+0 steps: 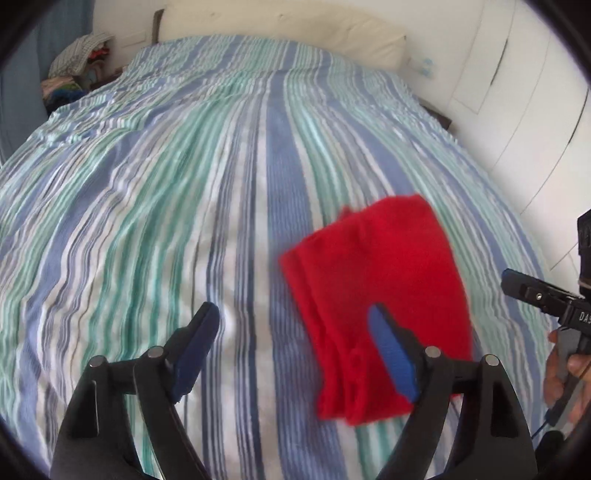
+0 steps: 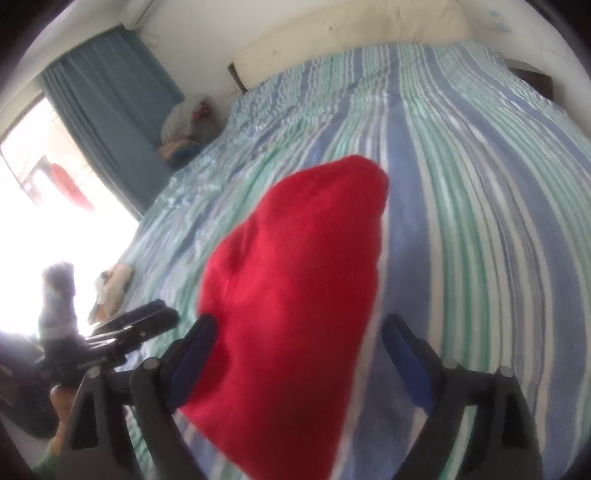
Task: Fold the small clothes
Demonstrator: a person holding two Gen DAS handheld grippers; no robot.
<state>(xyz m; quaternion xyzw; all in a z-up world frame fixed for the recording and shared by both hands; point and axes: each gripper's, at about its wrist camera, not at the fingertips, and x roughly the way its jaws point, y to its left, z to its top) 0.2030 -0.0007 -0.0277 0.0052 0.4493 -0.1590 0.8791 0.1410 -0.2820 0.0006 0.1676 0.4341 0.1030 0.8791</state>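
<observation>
Both my jaws stand wide and grip nothing, left gripper [image 1: 295, 328] with the red cloth [image 1: 373, 295] at its two o'clock on the striped bed [image 1: 147, 184], right gripper [image 2: 299, 332] straddling that cloth [image 2: 295, 295].

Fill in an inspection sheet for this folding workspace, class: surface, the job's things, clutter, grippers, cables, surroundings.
Surface: bed under a striped blue, green and white cover, lightly wrinkled.
Job's things: one red garment, folded over, lying on the cover on the right gripper's side; blur hides its edges.
Clutter: pile of clothes beside the far corner of the bed.
Grippers: left gripper open, nothing between its pads; right gripper open, the red cloth lies between its fingers but they do not pinch it.
Cables: a thin dark cord hangs below the right hand.
Surroundings: cream headboard, white wardrobe doors, blue curtain by a bright window.
</observation>
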